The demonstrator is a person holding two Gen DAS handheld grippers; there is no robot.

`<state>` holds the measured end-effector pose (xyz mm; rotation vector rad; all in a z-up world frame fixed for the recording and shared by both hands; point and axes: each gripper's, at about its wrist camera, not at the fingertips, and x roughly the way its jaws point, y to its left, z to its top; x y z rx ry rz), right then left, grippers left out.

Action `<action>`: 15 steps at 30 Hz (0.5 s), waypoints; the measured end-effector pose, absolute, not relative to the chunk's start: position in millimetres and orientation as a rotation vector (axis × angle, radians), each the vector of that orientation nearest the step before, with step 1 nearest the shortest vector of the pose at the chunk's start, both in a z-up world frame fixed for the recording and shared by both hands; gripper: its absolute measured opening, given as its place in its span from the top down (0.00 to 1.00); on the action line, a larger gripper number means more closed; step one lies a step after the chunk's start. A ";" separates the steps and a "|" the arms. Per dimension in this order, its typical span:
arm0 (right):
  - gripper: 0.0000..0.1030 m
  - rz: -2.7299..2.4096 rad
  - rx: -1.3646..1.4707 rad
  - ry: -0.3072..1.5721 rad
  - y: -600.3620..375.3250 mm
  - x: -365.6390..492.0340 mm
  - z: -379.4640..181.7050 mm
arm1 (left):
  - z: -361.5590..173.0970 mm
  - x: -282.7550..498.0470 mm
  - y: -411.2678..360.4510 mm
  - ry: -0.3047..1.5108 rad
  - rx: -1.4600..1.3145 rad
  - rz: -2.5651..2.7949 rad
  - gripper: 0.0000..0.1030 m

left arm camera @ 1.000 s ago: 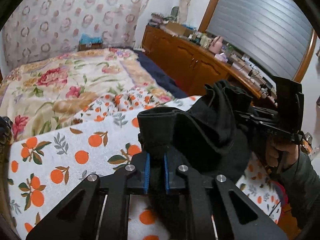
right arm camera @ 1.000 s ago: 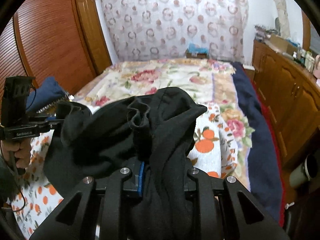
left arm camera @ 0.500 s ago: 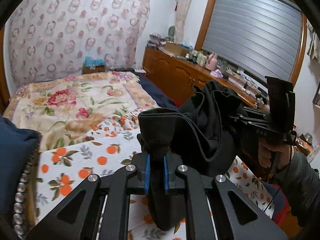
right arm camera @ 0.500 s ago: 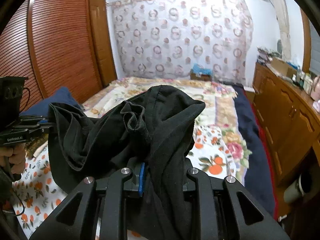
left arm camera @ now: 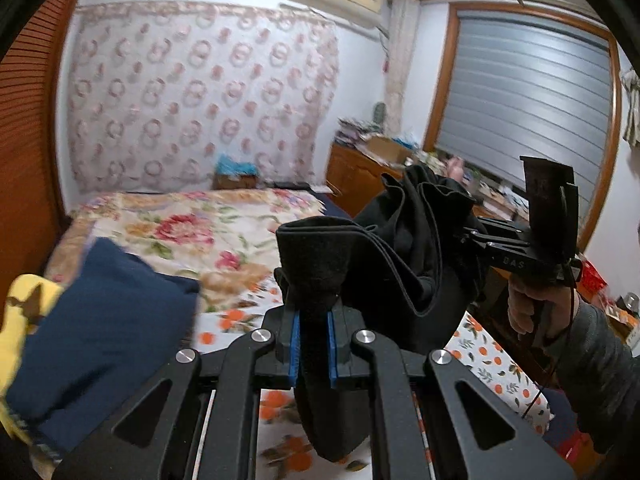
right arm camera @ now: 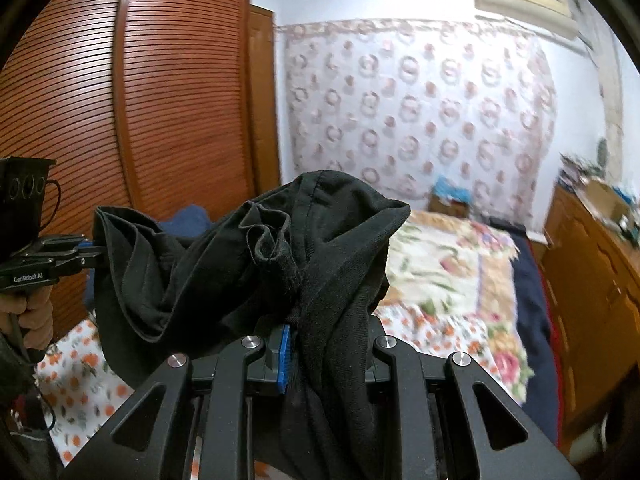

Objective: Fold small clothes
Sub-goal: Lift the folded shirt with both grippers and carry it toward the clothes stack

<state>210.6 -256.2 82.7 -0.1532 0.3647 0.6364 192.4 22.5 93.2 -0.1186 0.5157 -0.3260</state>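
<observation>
Both tongs were clamped on the black garment (left arm camera: 404, 256), left gripper (left arm camera: 313, 354) and right gripper (right arm camera: 320, 356) lifting it clear above the bed (left arm camera: 168, 232), likely to shake it open for folding.

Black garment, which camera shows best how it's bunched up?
The right wrist view: the black garment spreads across it, with folds and a seam visible. The left wrist view shows a smaller, darker clump hanging between both grippers.
</observation>
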 end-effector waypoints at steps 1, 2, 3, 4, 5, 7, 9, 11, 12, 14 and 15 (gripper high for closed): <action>0.78 0.655 -0.163 0.355 -247.4 212.8 86.5 | 94.8 188.6 28.8 0.509 -0.122 -0.313 0.89; 0.78 0.674 -0.174 0.346 -238.1 215.3 90.5 | 98.3 183.0 38.8 0.498 -0.129 -0.292 0.89; 0.78 0.694 -0.185 0.337 -229.2 220.1 93.7 | 101.1 176.5 50.5 0.486 -0.138 -0.267 0.89; 0.78 0.713 -0.196 0.330 -221.9 225.2 96.5 | 101.3 173.6 57.4 0.479 -0.143 -0.252 0.89; 0.78 0.732 -0.206 0.324 -213.7 234.2 98.9 | 102.2 166.4 70.5 0.469 -0.154 -0.228 0.89; 0.78 0.779 -0.232 0.310 -189.3 246.4 106.4 | 102.2 156.5 92.8 0.455 -0.179 -0.179 0.89; 0.78 0.824 -0.251 0.307 -169.7 266.7 111.3 | 99.4 148.3 112.6 0.449 -0.201 -0.132 0.89; 0.78 0.873 -0.269 0.315 -142.0 286.5 112.7 | 92.2 140.8 130.3 0.447 -0.223 -0.082 0.89; 0.78 0.896 -0.272 0.330 -131.2 307.6 110.9 | 85.9 136.4 142.9 0.452 -0.239 -0.048 0.89; 0.78 0.934 -0.293 0.353 -100.7 329.3 104.3 | 71.6 127.3 160.6 0.468 -0.275 -0.003 0.89; 0.78 0.951 -0.310 0.367 -84.7 340.0 98.3 | 60.7 125.5 172.3 0.484 -0.291 0.031 0.89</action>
